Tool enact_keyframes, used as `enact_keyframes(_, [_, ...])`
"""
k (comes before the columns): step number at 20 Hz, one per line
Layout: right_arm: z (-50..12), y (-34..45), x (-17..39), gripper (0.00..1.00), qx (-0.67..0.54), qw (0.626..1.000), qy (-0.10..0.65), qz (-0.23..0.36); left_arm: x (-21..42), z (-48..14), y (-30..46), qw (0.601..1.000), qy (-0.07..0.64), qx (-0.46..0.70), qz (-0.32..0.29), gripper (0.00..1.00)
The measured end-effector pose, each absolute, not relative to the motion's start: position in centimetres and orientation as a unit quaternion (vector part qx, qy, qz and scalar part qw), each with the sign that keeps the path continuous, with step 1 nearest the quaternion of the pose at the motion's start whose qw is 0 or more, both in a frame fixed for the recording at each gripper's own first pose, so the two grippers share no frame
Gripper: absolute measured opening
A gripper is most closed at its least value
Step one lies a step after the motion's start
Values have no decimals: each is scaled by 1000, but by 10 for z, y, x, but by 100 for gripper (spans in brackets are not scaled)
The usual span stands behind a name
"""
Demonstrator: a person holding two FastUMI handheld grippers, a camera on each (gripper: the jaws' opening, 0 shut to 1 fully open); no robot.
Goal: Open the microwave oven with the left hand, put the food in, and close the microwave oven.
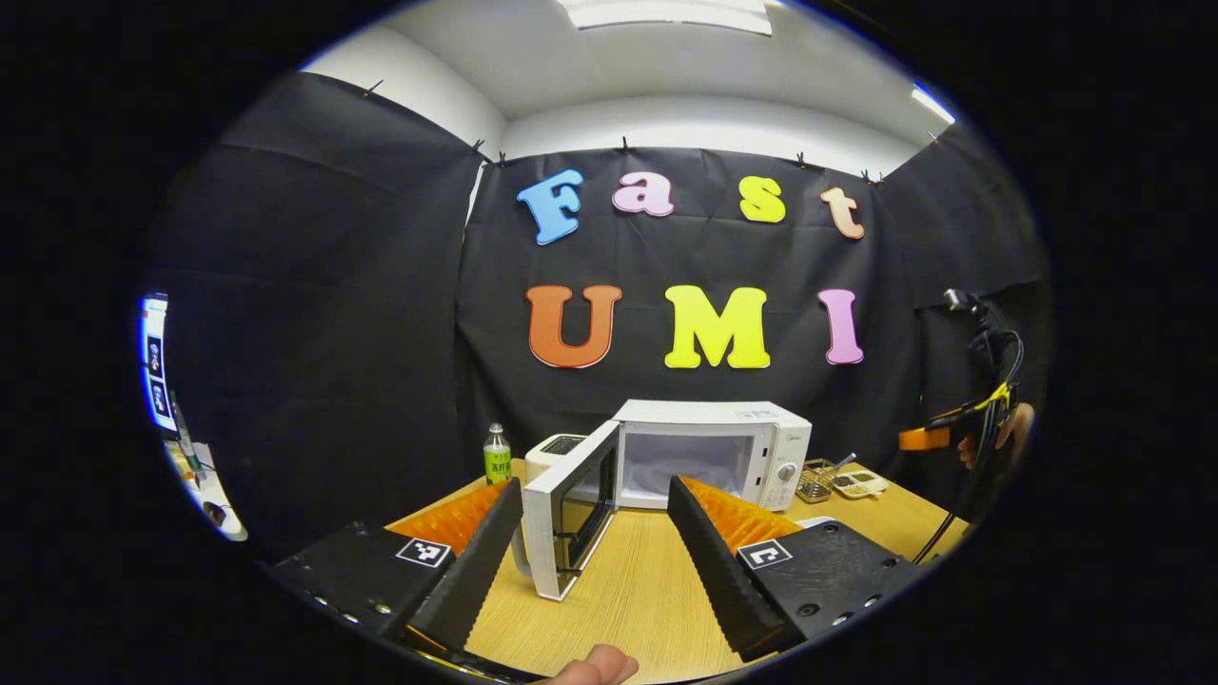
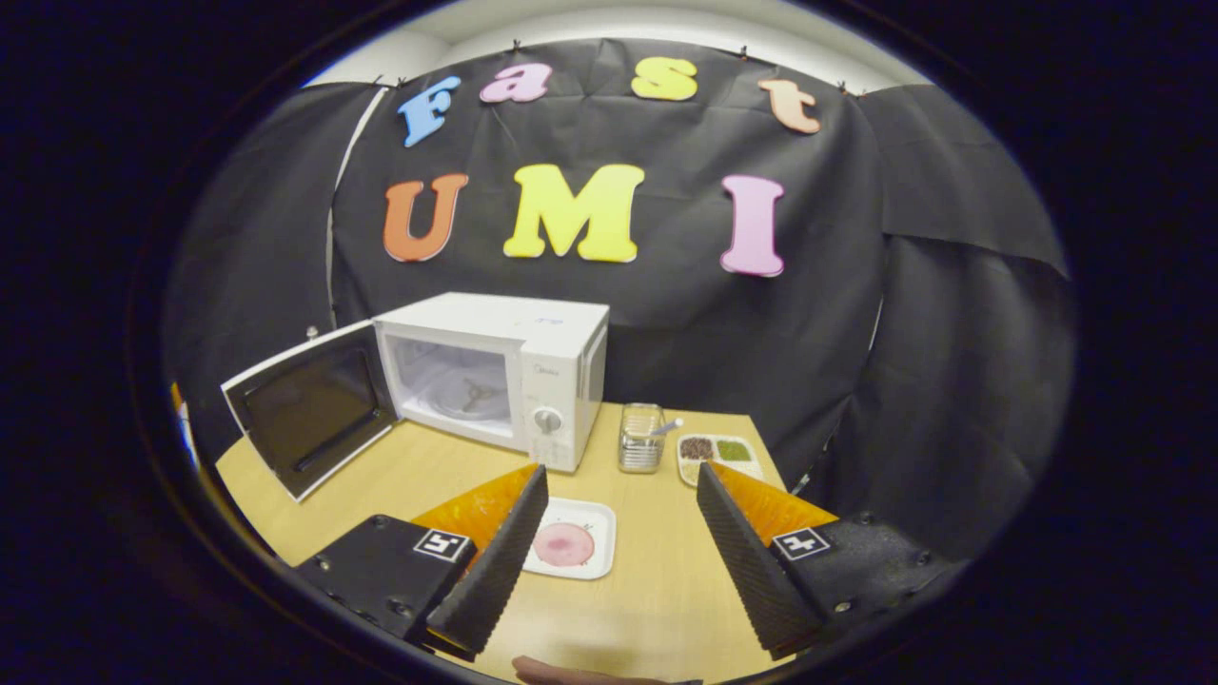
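A: Where is the white box-shaped microwave oven (image 2: 495, 376)?

B: It stands at the back of the light wooden surface (image 2: 657, 590), close to the black cloth wall. Its white door with the dark window (image 2: 309, 409) is swung wide open to the side, and the white inside with the glass turntable is visible.

A: And the food?

B: A round pink slice of food (image 2: 563, 544) lies on a white square plate (image 2: 598, 523). The plate rests on the surface in front of the oven, apart from it, and in the right gripper view it is between the two fingers, nearer to one of them.

A: What about the jaws of the right gripper (image 2: 623, 561)?

B: They are spread wide and hold nothing. They hang above the surface.

A: And the left gripper (image 1: 595, 542)?

B: Its jaws are also wide apart and empty. In the left gripper view the edge of the open door is between the fingers, but I cannot tell if it touches them.

A: What is around?

B: Beside the oven is a clear glass jar with a spoon (image 2: 641, 438), then a white tray with dark and green fillings (image 2: 718, 455). On the other side of the oven are a green-labelled plastic bottle (image 1: 497, 455) and a white toaster (image 1: 555, 453).
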State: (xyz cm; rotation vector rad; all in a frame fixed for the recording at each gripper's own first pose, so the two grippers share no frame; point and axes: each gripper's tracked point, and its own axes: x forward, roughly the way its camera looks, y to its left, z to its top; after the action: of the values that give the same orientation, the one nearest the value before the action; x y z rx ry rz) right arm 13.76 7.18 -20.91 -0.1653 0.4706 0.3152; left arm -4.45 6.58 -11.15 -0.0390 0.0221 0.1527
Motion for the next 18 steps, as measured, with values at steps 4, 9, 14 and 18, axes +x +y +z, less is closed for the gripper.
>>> enact_keyframes(4, [-273,81,164,100,-80,913,340,208,-36,-84,33,998,-7,-21,62,94])
enact_keyframes(9, [-351,75,191,97,-72,858,463,211,-28,-78,2,999,-10,-29,37,94])
enact_keyframes(14, [-397,81,200,91,-45,808,544,221,-21,-85,-7,999,3,-26,29,93])
enact_keyframes(18, [-423,86,204,68,-8,771,594,230,-20,-84,-3,999,0,-25,34,94])
